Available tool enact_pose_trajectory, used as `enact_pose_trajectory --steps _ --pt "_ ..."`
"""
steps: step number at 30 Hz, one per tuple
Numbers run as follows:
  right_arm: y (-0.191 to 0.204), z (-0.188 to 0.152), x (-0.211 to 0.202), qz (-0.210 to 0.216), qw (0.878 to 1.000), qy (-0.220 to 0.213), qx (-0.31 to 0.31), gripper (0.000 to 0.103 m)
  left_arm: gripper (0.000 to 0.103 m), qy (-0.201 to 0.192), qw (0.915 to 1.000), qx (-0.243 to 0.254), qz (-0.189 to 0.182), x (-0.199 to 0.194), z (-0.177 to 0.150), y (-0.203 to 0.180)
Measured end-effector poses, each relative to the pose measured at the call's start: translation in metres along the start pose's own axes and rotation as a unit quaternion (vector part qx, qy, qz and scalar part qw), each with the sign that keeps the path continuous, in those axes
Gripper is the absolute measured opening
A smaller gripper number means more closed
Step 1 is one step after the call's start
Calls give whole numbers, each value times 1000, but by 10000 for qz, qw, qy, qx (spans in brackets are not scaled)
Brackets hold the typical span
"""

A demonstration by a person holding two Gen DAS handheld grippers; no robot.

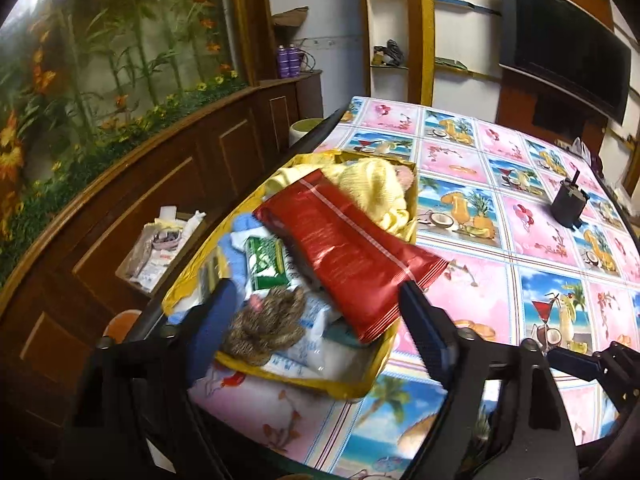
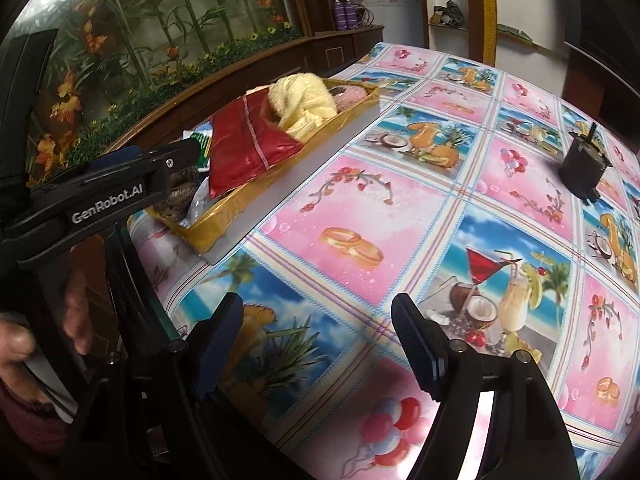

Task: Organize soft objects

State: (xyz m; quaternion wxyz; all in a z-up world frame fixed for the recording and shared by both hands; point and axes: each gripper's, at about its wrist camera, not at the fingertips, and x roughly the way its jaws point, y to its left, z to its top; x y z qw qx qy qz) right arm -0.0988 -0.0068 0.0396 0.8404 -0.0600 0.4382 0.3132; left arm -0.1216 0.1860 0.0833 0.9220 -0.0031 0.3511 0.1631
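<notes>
blue ribbed pads line my left hand-held gripper (image 1: 316,320), which hangs released, fingers spread wide over the near end of the gold tray (image 1: 352,390), gripping nothing. between them i see a brown fuzzy ball (image 1: 266,326) lying on crinkly clear plastic packets (image 1: 308,354). a glossy red foil pouch (image 1: 344,252) with a crimped edge lies slantwise across the heap, its near corner poking over the tray's right rim. beside it sit a green packet (image 1: 266,262) and a blue cloth (image 1: 242,226); at the far end a soft yellow knit (image 1: 378,186) is bunched against something pink and fluffy (image 1: 404,176). my right hand-held gripper (image 2: 320,344) is likewise released, fingers apart above the bare worktop (image 2: 400,216), whose shiny cloth carries pink and beach-drink squares. the tray sits at the worktop's left edge, right by the dark wooden cabinet (image 1: 160,184), so room is tight on that side; a cardboard box of odds (image 1: 160,248) sits low beside it. a small black holder (image 2: 586,166) stands well apart to the far right, with open worktop between.
</notes>
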Motion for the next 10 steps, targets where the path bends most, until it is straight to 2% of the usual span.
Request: enact_pose_trajectory --steps 2,4,5,7,10 --pt "-9 0 -6 -56 9999 -84 106 76 87 -107 9980 245 578 1 4 -15" --pt "-19 -1 -9 -106 9997 -112 213 76 87 -193 9887 629 1347 3 2 -35" --pt "-24 -1 -10 -142 9995 -109 269 76 87 -289 9845 828 1521 3 -2 -45" --pt "-34 -3 -11 -197 9991 -102 363 76 87 -371 9864 1030 1223 1 -10 -59" --pt "-47 -4 -12 -231 9982 -86 550 76 87 87 9932 1032 534 9 -13 -76"
